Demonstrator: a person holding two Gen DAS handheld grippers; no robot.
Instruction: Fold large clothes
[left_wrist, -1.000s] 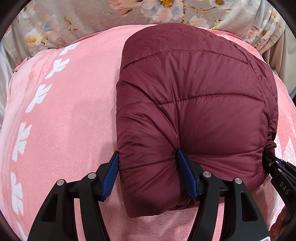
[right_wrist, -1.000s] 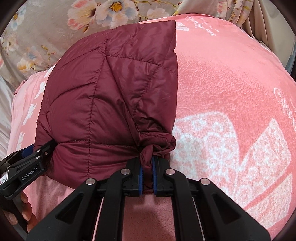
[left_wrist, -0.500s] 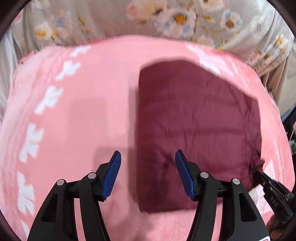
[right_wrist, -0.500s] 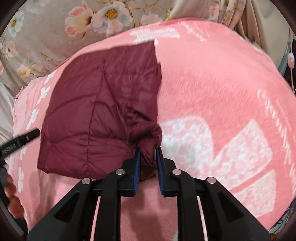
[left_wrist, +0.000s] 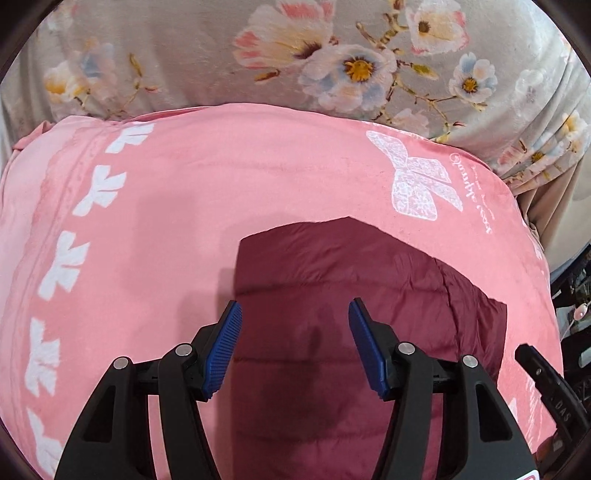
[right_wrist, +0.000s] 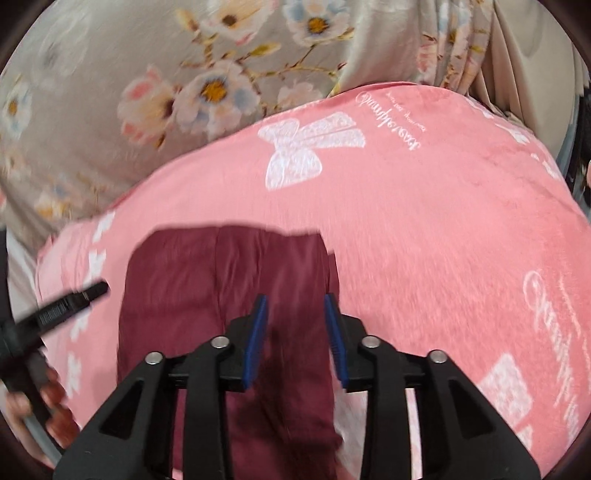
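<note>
The folded maroon jacket (left_wrist: 332, 295) lies flat on the pink blanket (left_wrist: 166, 221), below and ahead of both your grippers, its long side running away from you. Your left gripper (left_wrist: 293, 350) stands wide and empty; your right gripper (right_wrist: 295, 339) has just been opening (nothing between its jaws)

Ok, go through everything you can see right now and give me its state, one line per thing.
Dark red quilted puffer jacket: folded into a compact block, lying flat on the blanket, not gripped.
Left gripper: jaws open, above the jacket, nothing between them.
Right gripper: jaws have just been opening, clear of the jacket.
Pink plush blanket with white bows: spread flat under the jacket.
</note>
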